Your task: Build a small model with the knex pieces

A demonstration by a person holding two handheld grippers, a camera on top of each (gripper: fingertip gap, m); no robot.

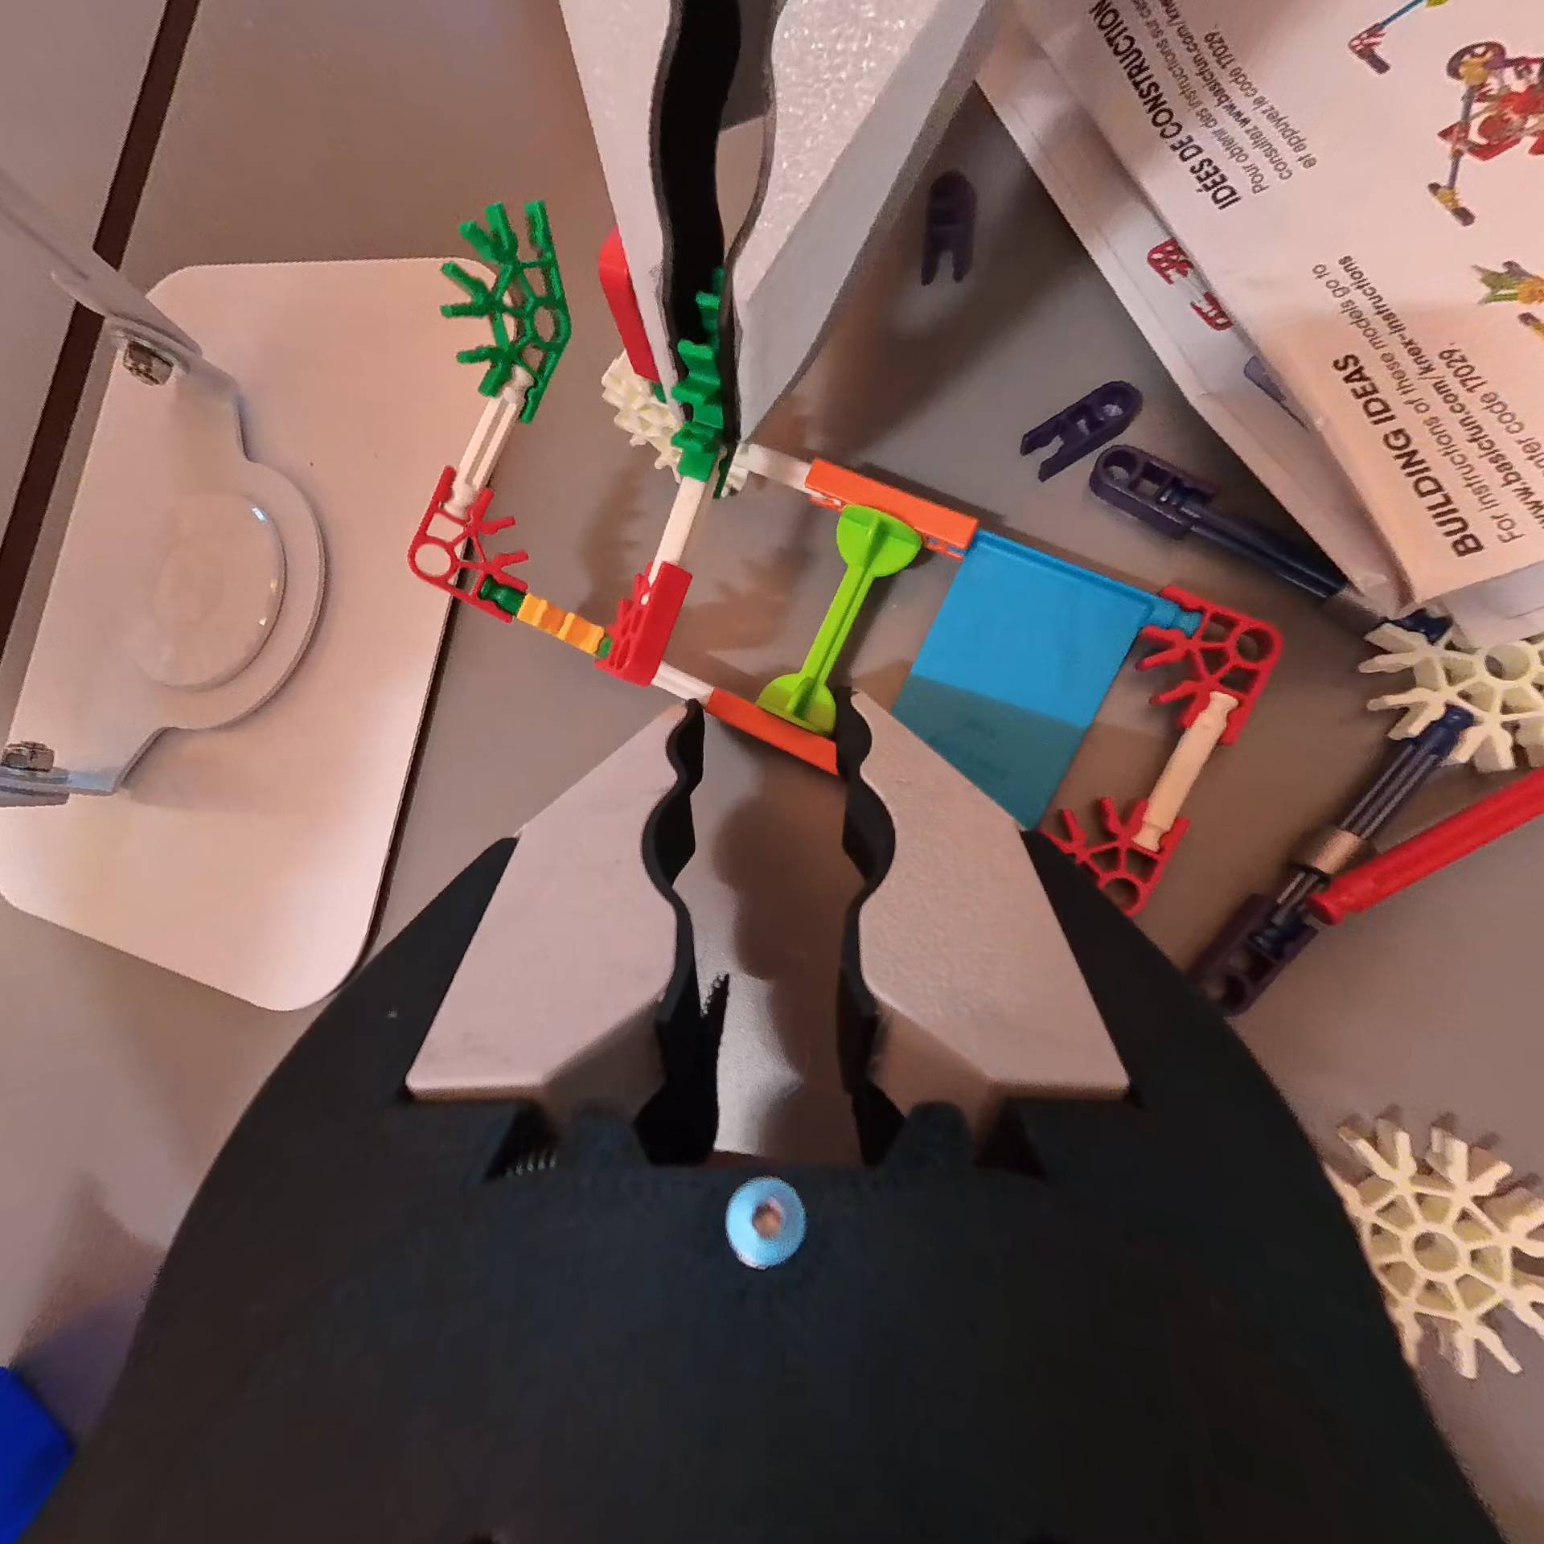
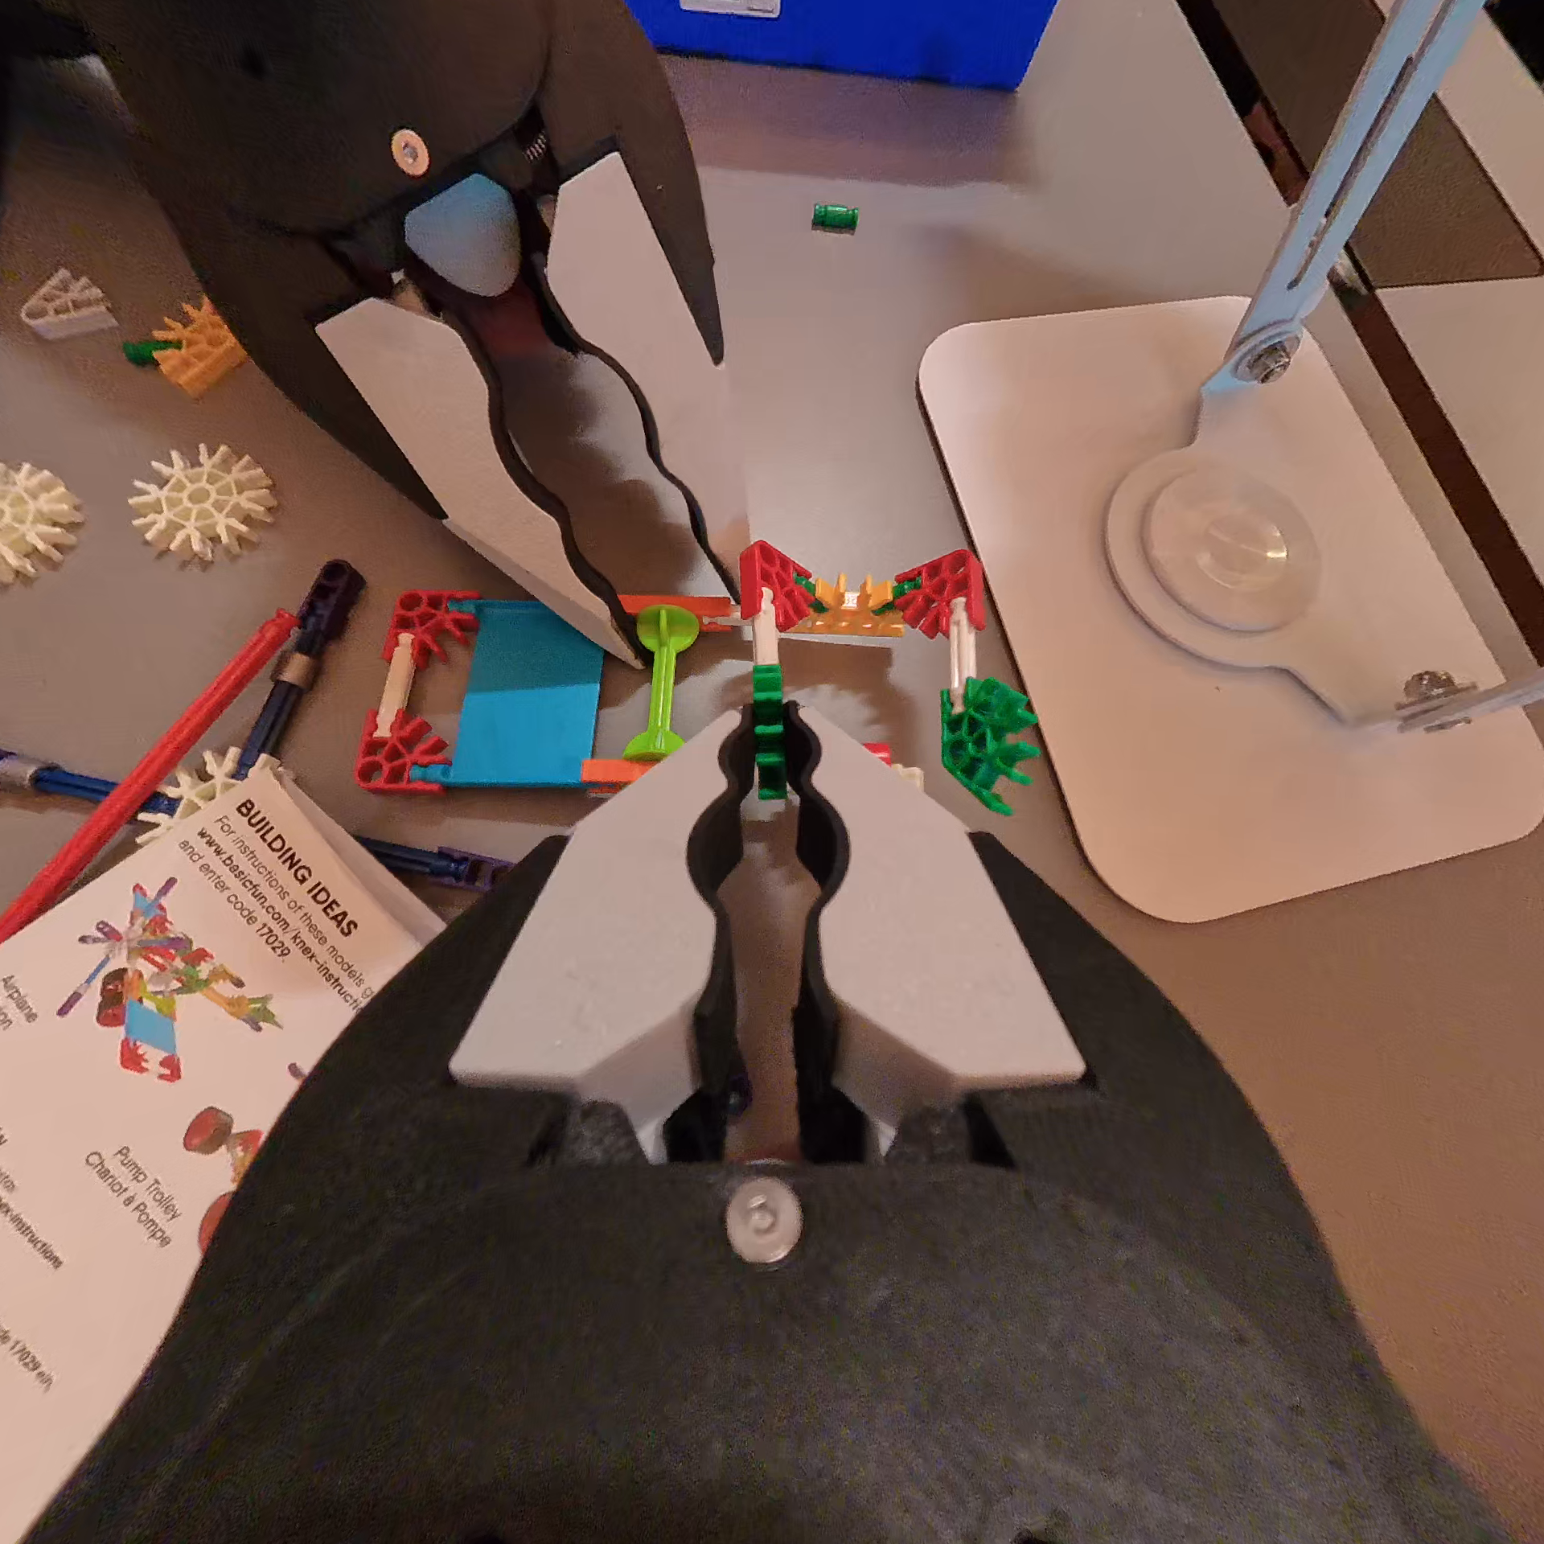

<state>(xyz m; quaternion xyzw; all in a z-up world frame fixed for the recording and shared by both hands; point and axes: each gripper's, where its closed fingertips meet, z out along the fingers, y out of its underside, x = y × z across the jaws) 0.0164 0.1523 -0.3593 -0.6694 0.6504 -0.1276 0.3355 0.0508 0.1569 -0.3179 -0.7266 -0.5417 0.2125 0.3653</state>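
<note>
The right gripper (image 2: 767, 735) has its jaws clamped on a green connector (image 2: 769, 731) standing on edge at one corner of the toy frame (image 1: 911, 601), a flat assembly of rods, connectors and a blue panel (image 1: 1019, 660) lying on the grey surface (image 1: 535, 109). The left gripper (image 1: 769, 723) sits at the frame's near side, jaws partly apart and straddling an orange rod (image 1: 773, 727) and the foot of a lime green rod (image 1: 835, 622); whether the tips actually pinch the orange rod is hard to judge, since they hide the contact.

The risks all lie in the snap joints. If the right gripper twists or pulls while the left only rests there, the white rod (image 1: 681, 526) below the green connector could pop out, or the whole frame could drag across the surface. A skewed pull might also bend the open arm carrying the second green connector (image 1: 510, 309) toward the white stand base (image 1: 217, 601). Loose parts crowd the far side, white snowflake connectors (image 1: 1470, 693), a red rod (image 1: 1437, 852) and a paper booklet (image 1: 1353, 276), and a sliding frame would catch them
</note>
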